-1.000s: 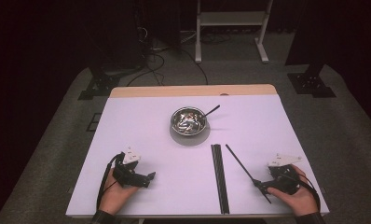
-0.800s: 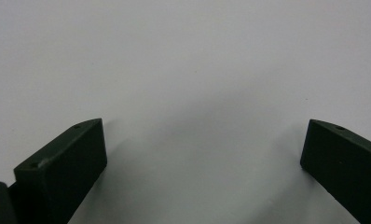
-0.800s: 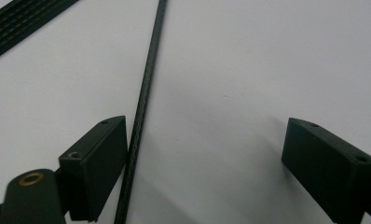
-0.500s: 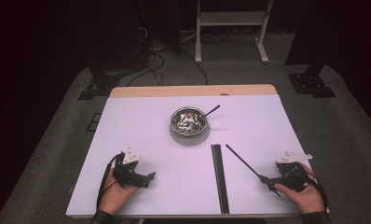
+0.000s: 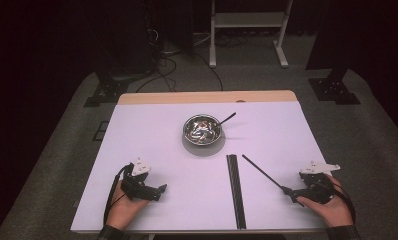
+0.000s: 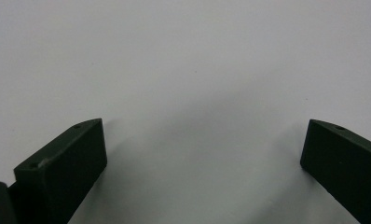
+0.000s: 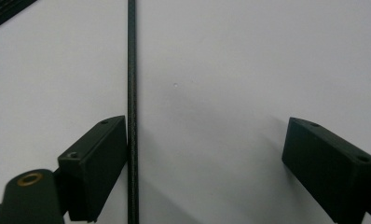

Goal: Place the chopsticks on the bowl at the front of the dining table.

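White table [image 5: 152,130], utensil-filled steel bowl [image 5: 202,130]

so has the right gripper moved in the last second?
Yes. The right gripper has slid right, away from the black strip, towards the table's right edge. Its jaws stand open beside the thin rod.

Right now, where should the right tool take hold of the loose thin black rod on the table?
Near its close end, from above: the rod lies flat, touching one jaw of the open right tool. Shift sideways to centre it, then close across its width.
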